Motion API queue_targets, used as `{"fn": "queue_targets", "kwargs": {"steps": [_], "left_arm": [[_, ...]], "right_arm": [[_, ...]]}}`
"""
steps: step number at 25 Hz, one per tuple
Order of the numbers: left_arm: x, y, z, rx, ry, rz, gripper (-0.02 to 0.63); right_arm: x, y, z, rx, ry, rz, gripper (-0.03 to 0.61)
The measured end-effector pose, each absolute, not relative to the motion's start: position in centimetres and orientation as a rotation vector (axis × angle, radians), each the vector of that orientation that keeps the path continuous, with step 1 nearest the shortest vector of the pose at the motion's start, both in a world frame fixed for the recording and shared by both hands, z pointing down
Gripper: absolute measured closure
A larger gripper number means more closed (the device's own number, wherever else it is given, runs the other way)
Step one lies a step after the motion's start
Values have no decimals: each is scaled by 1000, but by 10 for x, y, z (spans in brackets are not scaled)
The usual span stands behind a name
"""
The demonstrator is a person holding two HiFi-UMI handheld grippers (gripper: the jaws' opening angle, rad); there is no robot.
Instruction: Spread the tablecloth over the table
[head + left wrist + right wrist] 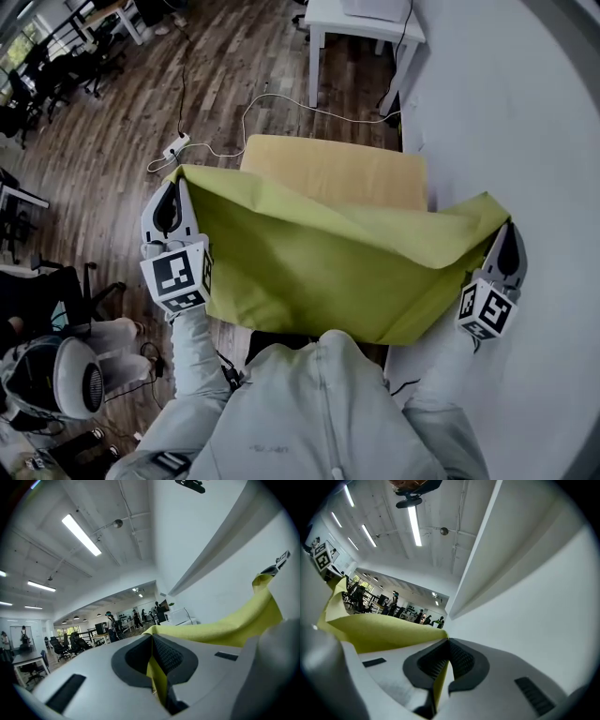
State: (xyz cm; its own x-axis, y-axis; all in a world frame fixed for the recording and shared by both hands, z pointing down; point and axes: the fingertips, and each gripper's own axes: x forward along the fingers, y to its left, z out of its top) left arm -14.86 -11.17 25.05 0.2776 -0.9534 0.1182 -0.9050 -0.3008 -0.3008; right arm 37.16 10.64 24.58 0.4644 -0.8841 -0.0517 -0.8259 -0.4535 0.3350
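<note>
Your left tongs (174, 187) and right tongs (509, 232) were each clamped shut on a corner of the tablecloth (319, 267), which sagged over the near edge of the worktop (328, 169). Light, soft and limp by the look of it, it was best gripped at the corners and pulled taut.

Bright ceiling strip lights (80, 534) flood the room evenly; fisheye views curve and darken at their edges.

My head view: dark wood-plank floor (103, 141); white power strip (178, 143) and thin white cable (281, 101) lying on it; white square-legged desk (361, 26) beyond.
</note>
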Motion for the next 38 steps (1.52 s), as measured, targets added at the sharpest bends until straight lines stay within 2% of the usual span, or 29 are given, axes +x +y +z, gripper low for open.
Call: {"fn": "queue_targets", "kwargs": {"steps": [14, 23, 38], "left_arm": [[-134, -145, 271, -2365, 1717, -498, 588], [-124, -217, 288, -2328, 1652, -545, 588], [-58, -359, 388, -2344, 1465, -737, 588]], "right_arm": [[370, 52, 263, 2339, -1468, -325, 557], [397, -21, 292, 2225, -1401, -337, 557], [459, -140, 368, 2054, -1359, -299, 557]]}}
